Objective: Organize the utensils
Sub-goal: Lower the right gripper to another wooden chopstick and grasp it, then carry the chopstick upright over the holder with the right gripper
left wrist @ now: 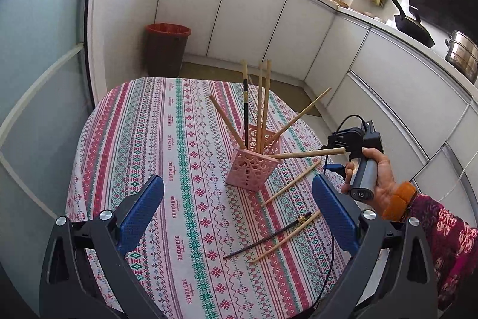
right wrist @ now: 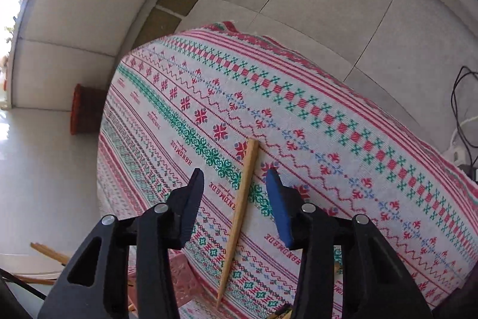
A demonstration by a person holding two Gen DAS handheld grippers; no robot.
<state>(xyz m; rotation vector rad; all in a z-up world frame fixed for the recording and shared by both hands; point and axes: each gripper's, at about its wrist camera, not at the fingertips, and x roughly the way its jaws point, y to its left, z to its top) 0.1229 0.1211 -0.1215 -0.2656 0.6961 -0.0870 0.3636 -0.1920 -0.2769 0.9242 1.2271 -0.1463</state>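
Note:
A pink perforated holder (left wrist: 254, 166) stands mid-table on the patterned cloth (left wrist: 167, 157) with several chopsticks upright or leaning in it. One wooden chopstick (left wrist: 310, 153) leans out low to the right. In the right wrist view this chopstick (right wrist: 243, 193) runs between the fingers of my right gripper (right wrist: 234, 172) with a gap on each side, so the gripper is open. On the cloth lie a wooden chopstick (left wrist: 291, 184), a black chopstick (left wrist: 269, 241) and another wooden one (left wrist: 286, 238). My left gripper (left wrist: 237, 199) is wide open and empty, above the near part of the table.
A hand with an orange bracelet (left wrist: 379, 169) holds the right gripper at the table's right edge. A red bin (left wrist: 167, 50) stands on the floor behind the table. White cabinets (left wrist: 269, 20) and a counter with a wok (left wrist: 412, 26) and a pot (left wrist: 463, 53) run along the back and right.

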